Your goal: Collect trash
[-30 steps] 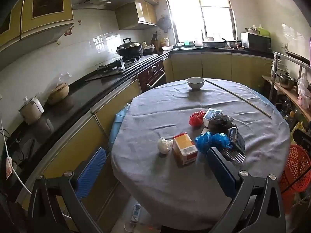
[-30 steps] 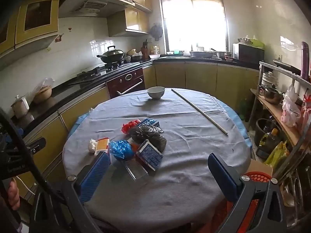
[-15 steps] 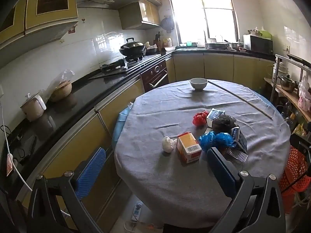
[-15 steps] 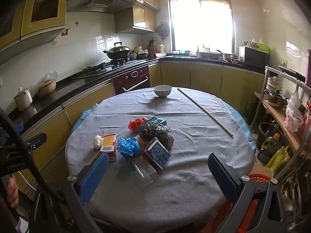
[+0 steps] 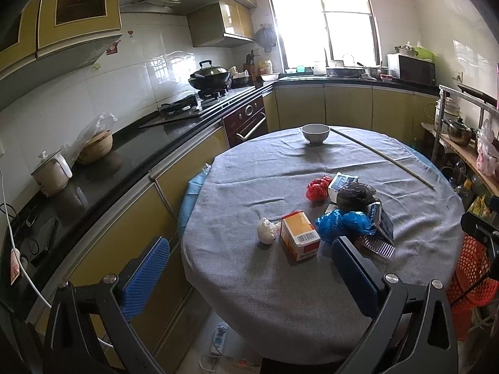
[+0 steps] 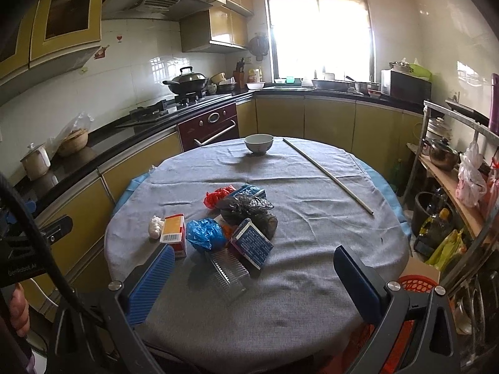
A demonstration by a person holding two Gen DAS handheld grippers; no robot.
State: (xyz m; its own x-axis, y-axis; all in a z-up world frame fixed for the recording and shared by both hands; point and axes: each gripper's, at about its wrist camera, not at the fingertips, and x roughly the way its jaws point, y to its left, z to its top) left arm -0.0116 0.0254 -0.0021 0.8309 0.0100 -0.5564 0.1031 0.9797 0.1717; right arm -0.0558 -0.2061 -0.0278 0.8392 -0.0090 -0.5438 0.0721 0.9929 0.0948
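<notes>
Trash clustered on the round table

Orange carton (image 5: pixel 299 237) upright, white wad (image 5: pixel 266 230), crumpled blue bag (image 5: pixel 341 222) and black bag (image 5: pixel 355 194) lie ahead, between the left fingers (image 5: pixel 146 275).

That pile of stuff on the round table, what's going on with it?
A person holds a two-fingered tool in each hand, the left tool and right tool, both open and empty, above the near edge of the table. The trash lies untouched: a white paper wad, orange carton, blue bag, red bag, black bag and clear tray. A red basket waits beside the table.
</notes>
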